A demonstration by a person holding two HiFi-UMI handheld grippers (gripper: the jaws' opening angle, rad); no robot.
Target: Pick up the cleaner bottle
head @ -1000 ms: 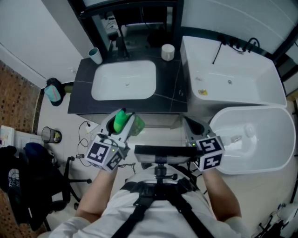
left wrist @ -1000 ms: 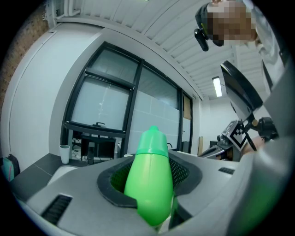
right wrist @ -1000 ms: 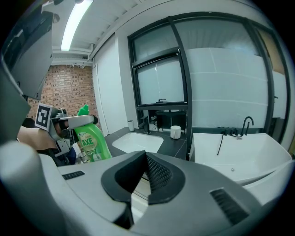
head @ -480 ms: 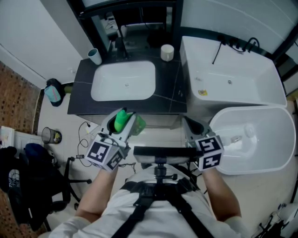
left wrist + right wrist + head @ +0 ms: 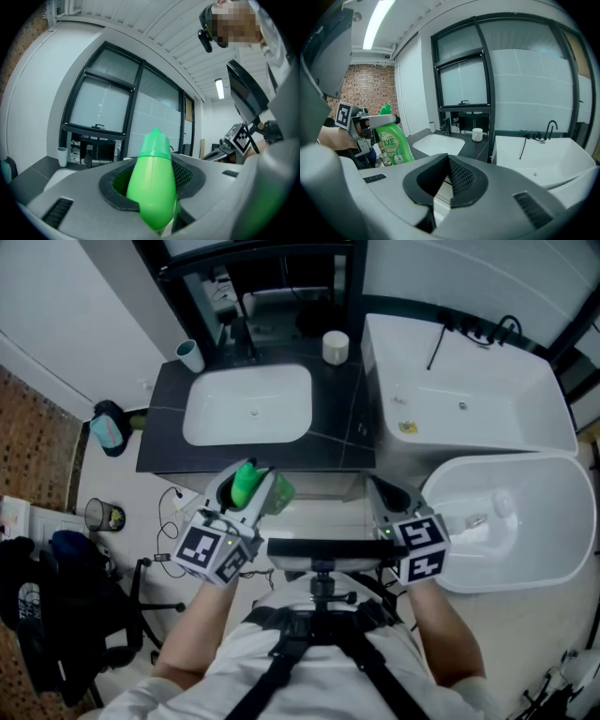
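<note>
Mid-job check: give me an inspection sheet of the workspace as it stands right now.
Surface: dark vanity counter with a white sink basin.
Job's things: green cleaner bottle clear of the counter, upright.
Clutter: pale cup and white container at the counter's back.
Grippers: left gripper shut on the cleaner bottle; right gripper shut, empty.
Cables: dark cable on the floor by the vanity.
Surroundings: white bathtub to the right; mesh bin on the floor, left.

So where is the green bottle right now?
The green bottle is at the head view's left, gripped in the left tool, just in front of the dark counter and its white sink.
</note>
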